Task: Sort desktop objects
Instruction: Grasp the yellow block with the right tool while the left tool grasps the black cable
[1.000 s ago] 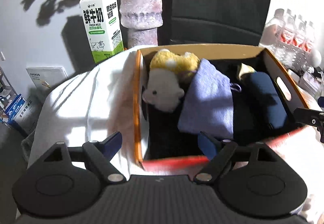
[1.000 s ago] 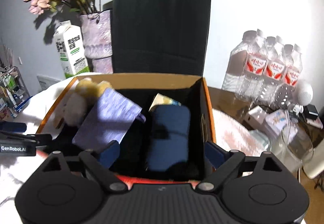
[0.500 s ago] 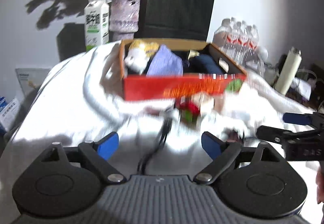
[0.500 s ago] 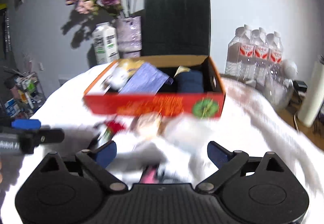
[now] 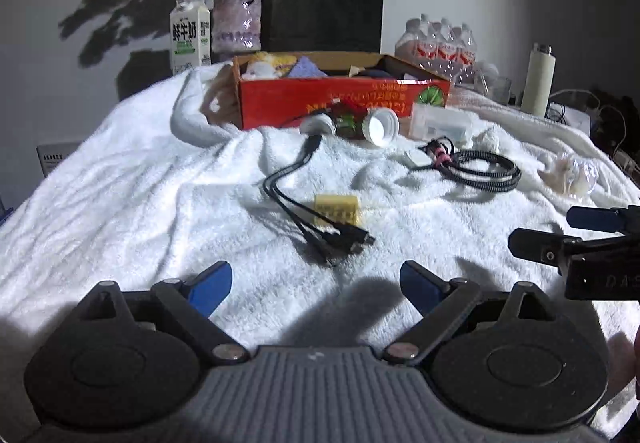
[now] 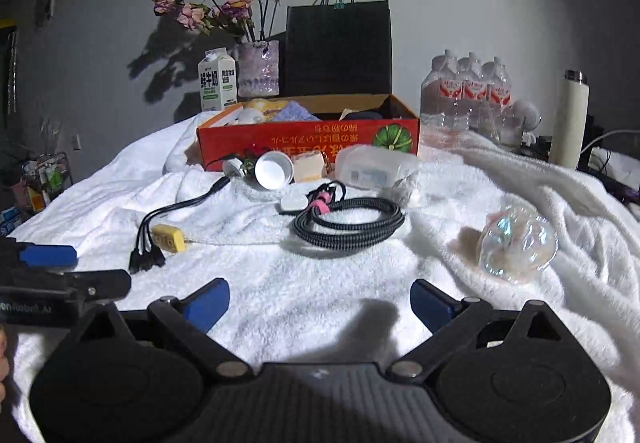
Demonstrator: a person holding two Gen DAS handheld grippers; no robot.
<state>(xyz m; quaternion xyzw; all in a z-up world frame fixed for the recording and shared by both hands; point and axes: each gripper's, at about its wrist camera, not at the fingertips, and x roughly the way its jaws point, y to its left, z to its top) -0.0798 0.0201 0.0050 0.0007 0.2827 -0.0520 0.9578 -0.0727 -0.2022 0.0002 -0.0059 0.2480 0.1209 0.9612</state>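
Now the coiled cable [image 6: 347, 221] lies on the white towel [image 6: 280, 295], ahead of the right hand-held gripper [image 6: 320, 303], the red box [image 6: 308, 147] behind. The left hand-held gripper [image 5: 316, 283] faces the split cable [image 5: 296, 199]. Both gape wide, empty.
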